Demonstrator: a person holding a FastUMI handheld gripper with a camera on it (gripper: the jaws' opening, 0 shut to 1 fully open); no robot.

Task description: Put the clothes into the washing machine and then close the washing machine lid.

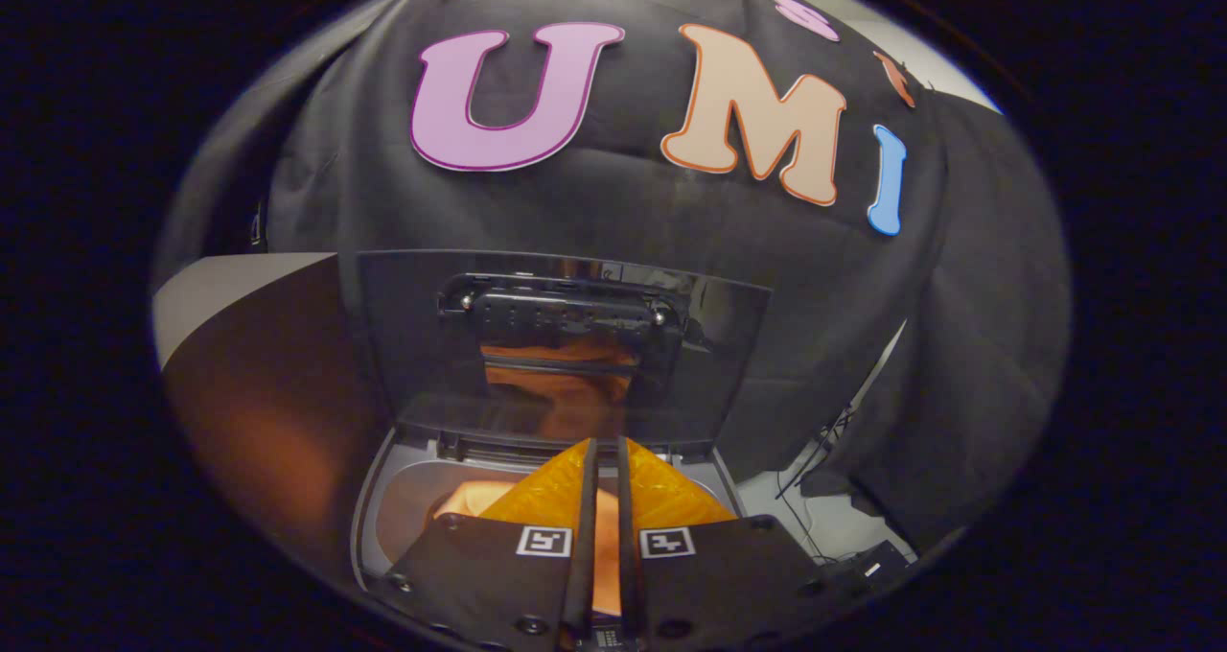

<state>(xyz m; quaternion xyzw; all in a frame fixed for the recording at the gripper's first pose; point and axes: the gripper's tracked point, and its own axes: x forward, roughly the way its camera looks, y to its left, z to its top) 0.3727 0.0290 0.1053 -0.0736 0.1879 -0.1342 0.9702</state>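
While the washing machine [383, 499] lid [556, 345] stands raised at the far side: claw [604, 470] nearly clenched, fingers pinching orange clothes [460, 499] over the open tub. Step: loading. Next: release garment, then lower lid.

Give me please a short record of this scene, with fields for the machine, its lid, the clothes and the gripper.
machine: top-loading washing machine, opening just below and ahead of the fingers
lid: glossy dark lid raised upright behind the opening, not yet closed
clothes: orange cloth lying in the opening, also between the fingers
gripper: gripper over the opening, fingers close together with a narrow gap; grip on the cloth cannot be told
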